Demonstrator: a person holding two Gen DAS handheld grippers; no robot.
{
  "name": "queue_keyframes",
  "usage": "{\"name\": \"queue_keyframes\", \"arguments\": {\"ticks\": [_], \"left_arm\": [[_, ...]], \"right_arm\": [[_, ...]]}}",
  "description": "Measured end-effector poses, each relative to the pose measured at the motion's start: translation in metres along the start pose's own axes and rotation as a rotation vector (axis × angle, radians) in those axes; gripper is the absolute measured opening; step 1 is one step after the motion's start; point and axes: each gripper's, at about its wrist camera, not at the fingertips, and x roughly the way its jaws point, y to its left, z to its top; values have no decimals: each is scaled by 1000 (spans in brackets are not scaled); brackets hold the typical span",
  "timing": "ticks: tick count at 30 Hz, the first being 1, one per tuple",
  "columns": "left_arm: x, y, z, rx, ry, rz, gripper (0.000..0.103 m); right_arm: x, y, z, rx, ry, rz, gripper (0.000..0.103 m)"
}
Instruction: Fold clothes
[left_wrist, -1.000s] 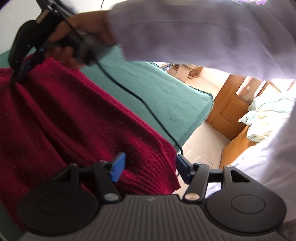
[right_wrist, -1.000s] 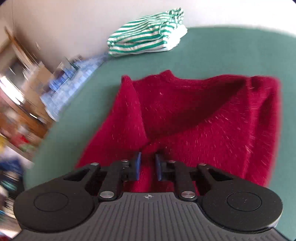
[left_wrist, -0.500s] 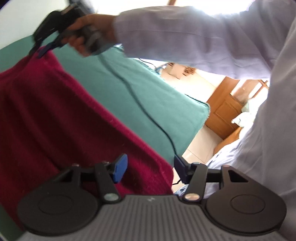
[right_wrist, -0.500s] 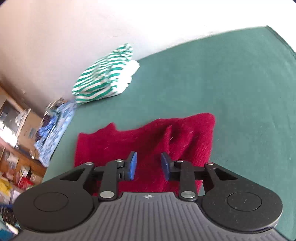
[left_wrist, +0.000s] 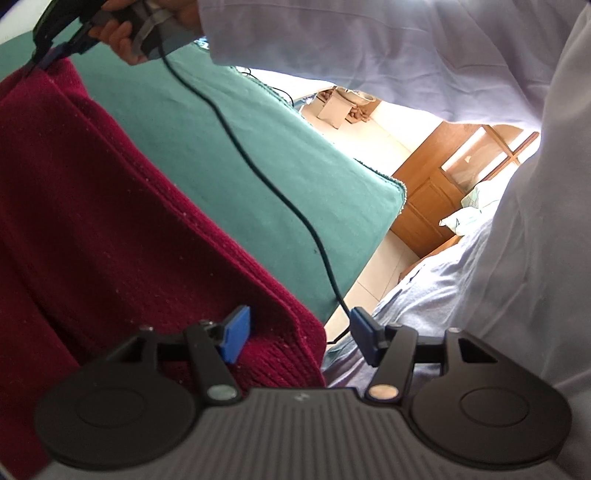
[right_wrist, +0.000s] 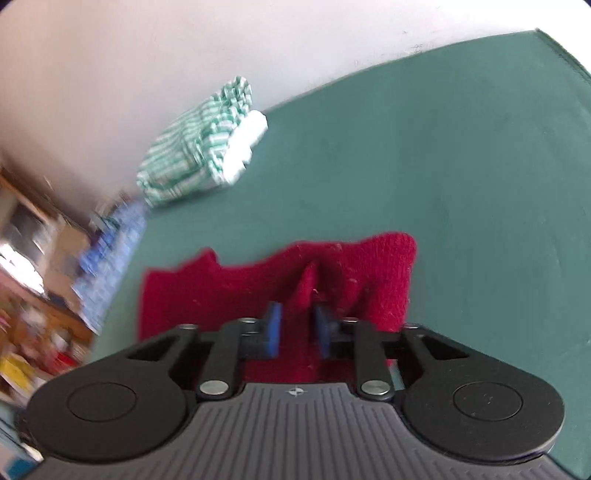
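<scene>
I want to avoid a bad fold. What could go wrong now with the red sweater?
1. The right gripper is closing its jaws on only a small ridge of the red sweater; it may slip out.
2. The left gripper stands open at the sweater's corner, so that side may drag.
3. The black cable could snag the knit.

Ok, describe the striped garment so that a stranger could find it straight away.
Start at the green cloth-covered surface and follow it to the pale wall at its far edge. There, beyond the red sweater, lies a folded bundle, the green-and-white striped garment. It is the only striped thing on the surface, with a plain white fold showing at one end.
</scene>
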Motion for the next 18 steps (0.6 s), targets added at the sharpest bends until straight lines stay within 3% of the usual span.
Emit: {"name": "queue_keyframes", "arguments": {"ticks": [3, 7, 9, 10, 12, 18], "left_arm": [[0, -4, 0, 11, -4, -2, 65], [1, -9, 1, 25, -12, -7, 68], [-1, -9, 2, 37, -10, -7, 68], [-3, -9, 2, 47, -12, -6, 67], [-11, -8, -1, 57, -31, 4, 66], [-36, -2, -22, 49, -137, -32, 71]], "right_arm": [[-7, -4, 2, 3, -63, -59, 3], [0, -21, -3, 53, -72, -19, 0], [-7, -21, -4, 79, -79, -21, 6], [-19, -18, -7, 91, -95, -21, 15], [-45, -7, -17, 66, -114, -12, 19], [-71, 27, -94, 60, 36, 71, 22]]}}
